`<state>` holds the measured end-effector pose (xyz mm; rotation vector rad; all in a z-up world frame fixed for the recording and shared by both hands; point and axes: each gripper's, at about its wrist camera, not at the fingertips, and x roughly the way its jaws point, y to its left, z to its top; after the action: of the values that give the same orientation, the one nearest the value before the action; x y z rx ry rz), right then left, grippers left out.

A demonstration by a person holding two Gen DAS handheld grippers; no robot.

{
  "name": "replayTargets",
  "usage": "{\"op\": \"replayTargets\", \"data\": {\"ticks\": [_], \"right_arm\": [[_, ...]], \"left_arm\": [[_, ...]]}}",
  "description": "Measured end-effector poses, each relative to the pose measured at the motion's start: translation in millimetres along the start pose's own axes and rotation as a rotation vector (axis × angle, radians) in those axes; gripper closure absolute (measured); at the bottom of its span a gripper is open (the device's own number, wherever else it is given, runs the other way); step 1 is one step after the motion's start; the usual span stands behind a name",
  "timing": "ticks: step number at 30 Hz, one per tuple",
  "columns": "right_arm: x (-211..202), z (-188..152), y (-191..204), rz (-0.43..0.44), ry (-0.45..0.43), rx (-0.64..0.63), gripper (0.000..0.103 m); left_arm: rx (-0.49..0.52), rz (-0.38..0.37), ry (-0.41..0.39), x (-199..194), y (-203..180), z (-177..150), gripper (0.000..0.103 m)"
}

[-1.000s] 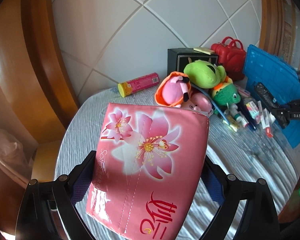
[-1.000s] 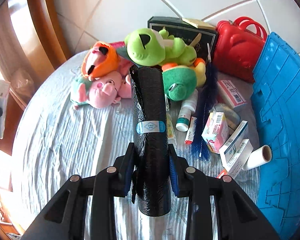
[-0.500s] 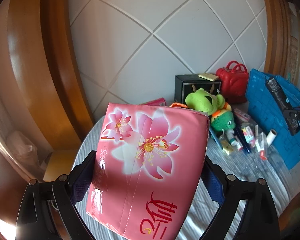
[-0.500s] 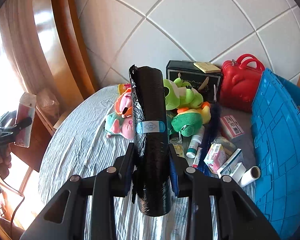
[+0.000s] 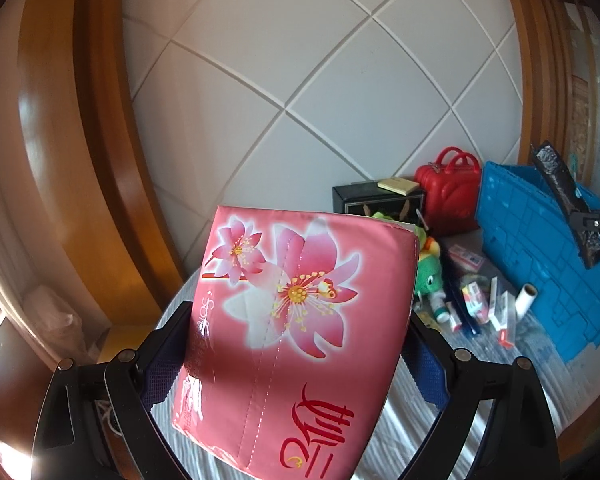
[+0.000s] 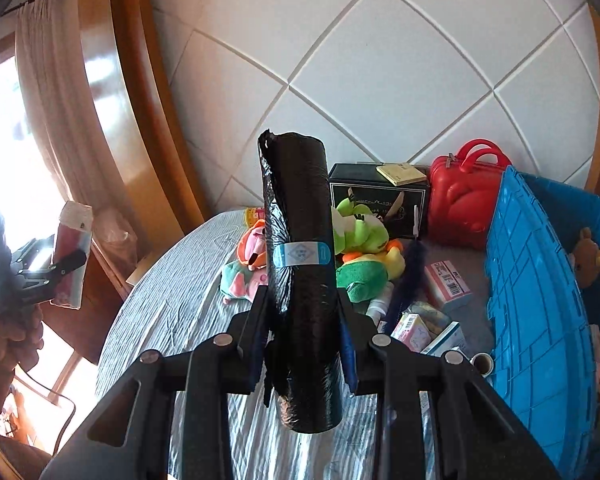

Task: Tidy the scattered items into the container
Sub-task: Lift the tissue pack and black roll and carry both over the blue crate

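The left gripper [image 5: 296,344] is raised above the tabletop [image 5: 480,360], its fingers clamped on both sides of a pink tissue pack [image 5: 292,320] printed with lily flowers. The right gripper [image 6: 302,312] is likewise lifted, pinching an upright black bin-bag roll [image 6: 300,280] with a pale blue label band.

The left wrist view shows the right gripper and its roll held over the blue crate [image 5: 540,248] (at the frame's right edge). The right wrist view alone shows the crate's interior, where a brown plush toy [image 6: 586,252] lies, and the left gripper with its pack at far left, well clear of the tabletop edge. Green plush toys [image 6: 360,248], small cartons [image 6: 446,280] and a red case [image 6: 464,196] remain on the striped cloth beside the crate.
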<state>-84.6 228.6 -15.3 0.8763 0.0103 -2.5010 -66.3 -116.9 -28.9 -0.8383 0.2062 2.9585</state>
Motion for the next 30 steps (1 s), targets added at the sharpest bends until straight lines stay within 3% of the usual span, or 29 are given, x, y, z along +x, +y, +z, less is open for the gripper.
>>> {"op": "replayTargets", "data": {"ticks": [12, 30], "right_arm": [[-44, -1, -53, -0.028, -0.043, 0.001, 0.073], [-96, -1, -153, -0.085, -0.104, 0.043, 0.073]], "left_arm": [[0.066, -0.013, -0.036, -13, -78, 36, 0.008], [0.182, -0.115, -0.089, 6, -219, 96, 0.008]]}}
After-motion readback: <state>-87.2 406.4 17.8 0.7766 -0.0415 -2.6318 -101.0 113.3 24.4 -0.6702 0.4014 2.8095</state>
